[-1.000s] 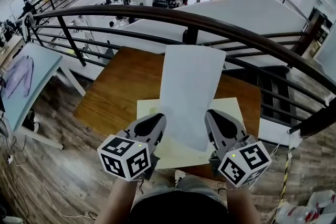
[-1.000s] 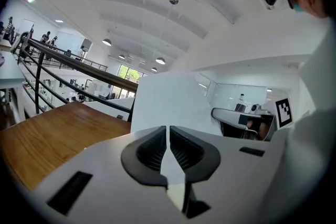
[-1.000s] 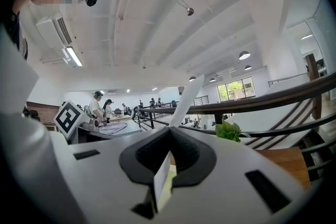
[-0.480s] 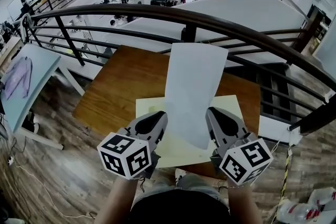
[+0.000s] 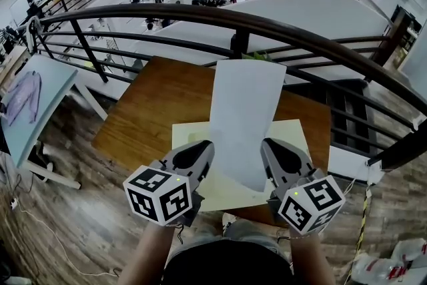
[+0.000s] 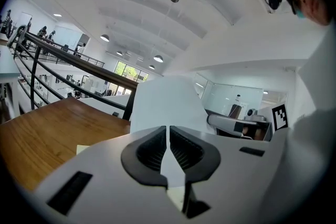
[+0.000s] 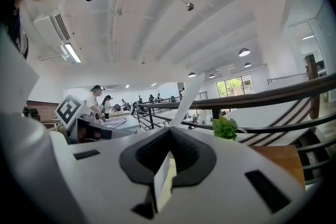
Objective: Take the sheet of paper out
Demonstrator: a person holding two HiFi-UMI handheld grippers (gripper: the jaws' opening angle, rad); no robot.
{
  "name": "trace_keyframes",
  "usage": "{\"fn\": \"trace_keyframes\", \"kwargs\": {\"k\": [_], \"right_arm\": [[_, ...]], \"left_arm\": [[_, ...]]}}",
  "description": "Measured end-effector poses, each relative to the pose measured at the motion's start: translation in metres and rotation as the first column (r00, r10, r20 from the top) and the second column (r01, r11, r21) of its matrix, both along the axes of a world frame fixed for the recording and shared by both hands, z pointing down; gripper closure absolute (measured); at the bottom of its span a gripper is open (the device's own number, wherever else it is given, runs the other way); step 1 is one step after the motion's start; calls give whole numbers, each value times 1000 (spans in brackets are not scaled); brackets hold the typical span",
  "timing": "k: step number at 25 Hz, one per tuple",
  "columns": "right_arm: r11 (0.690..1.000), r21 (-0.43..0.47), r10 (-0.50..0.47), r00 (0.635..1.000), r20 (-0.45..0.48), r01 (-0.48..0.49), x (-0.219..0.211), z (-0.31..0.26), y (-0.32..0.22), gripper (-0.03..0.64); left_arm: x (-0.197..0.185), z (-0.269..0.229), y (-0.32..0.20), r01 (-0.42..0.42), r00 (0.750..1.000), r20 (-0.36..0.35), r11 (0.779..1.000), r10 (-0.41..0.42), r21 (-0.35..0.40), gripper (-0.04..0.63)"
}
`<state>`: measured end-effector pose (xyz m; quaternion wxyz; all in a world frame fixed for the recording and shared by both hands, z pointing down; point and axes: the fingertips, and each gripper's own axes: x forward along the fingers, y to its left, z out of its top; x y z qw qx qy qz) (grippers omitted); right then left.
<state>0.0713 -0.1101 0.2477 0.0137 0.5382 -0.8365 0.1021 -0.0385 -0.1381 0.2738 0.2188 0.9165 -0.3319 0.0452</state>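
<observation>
Head view first: barely anything new versus a second ago. Still holding the sheet (image 5: 243,123) up over the table (image 5: 153,110), pinned between left gripper (image 5: 202,147) and right gripper (image 5: 268,145), with the lower corner dangling above the yellow pad (image 5: 190,137) on the table. Just swayed a touch at the top, then settled back. Left gripper view: pressed together on one edge of the sheet (image 6: 163,105), well above the table (image 6: 47,128). Right gripper view: same deal, pinched shut on the other edge, standing tall over the table's far end. Judging by that, pretty much out and clear of the table already. Probably only needs carrying off or setting down without flopping.
</observation>
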Motion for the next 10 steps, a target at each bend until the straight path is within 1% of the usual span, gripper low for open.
{"fn": "trace_keyframes", "kwargs": {"k": [4, 10], "right_arm": [[1000, 1, 4, 1000, -3, -4, 4, -1, 2, 589], [1000, 9, 7, 1000, -12, -7, 6, -5, 3, 590]], "left_arm": [[5, 3, 5, -7, 999, 41, 1000, 6, 15, 563], [7, 5, 7, -10, 999, 44, 1000, 10, 11, 563]]}}
